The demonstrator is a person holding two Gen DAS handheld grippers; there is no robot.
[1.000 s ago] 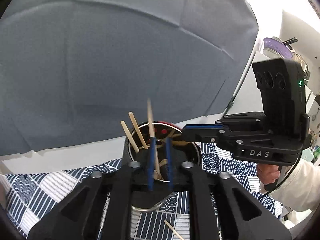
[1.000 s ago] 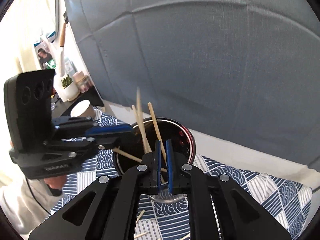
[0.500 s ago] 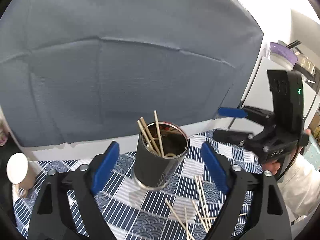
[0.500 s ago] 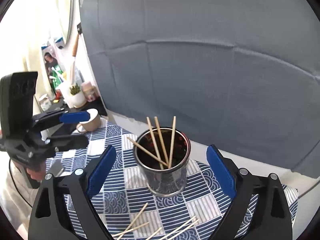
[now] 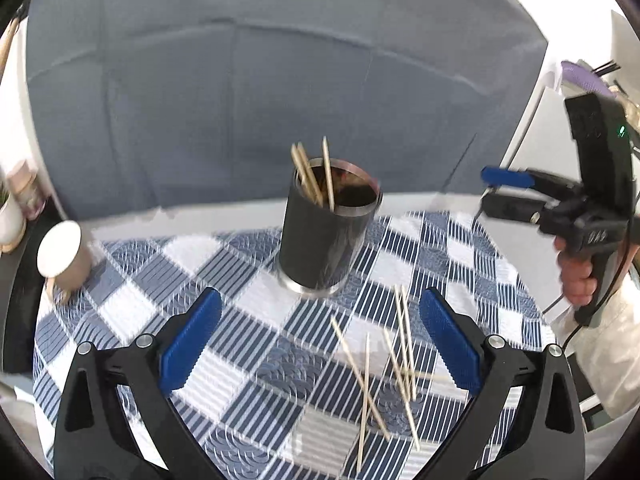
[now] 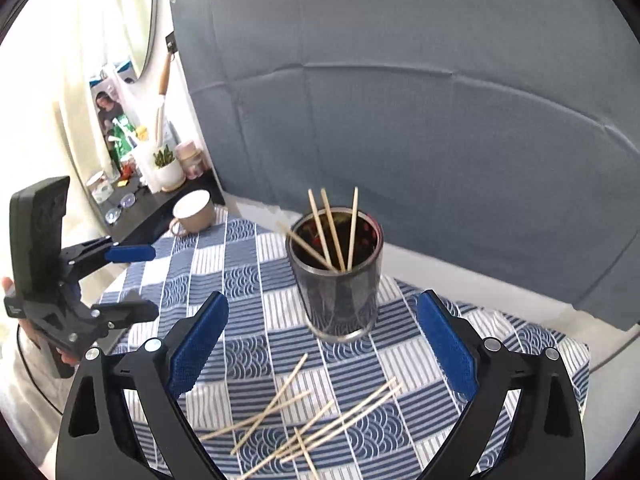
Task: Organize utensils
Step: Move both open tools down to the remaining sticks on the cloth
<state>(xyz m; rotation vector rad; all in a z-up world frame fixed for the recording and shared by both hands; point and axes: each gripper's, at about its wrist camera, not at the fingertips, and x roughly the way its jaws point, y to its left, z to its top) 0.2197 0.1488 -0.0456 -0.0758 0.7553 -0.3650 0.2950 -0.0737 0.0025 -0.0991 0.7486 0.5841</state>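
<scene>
Upright cup (image 6: 338, 280) blocks cloth (image 6: 248, 276) beyond sticks (image 6: 320, 420).

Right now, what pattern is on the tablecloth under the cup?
The tablecloth has blue-and-white patchwork squares, striped and wavy. The right wrist view shows it best.

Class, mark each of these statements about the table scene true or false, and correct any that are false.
1. Wooden sticks stand in the metal cup. True.
2. The right gripper grips a stick. False: its jaws are opening, with nothing between them.
3. Loose sticks lie on the patterned cloth. True.
4. The metal cup lies on its side. False: it stands upright.
5. A beige mug sits at the cloth's far edge. True.
</scene>
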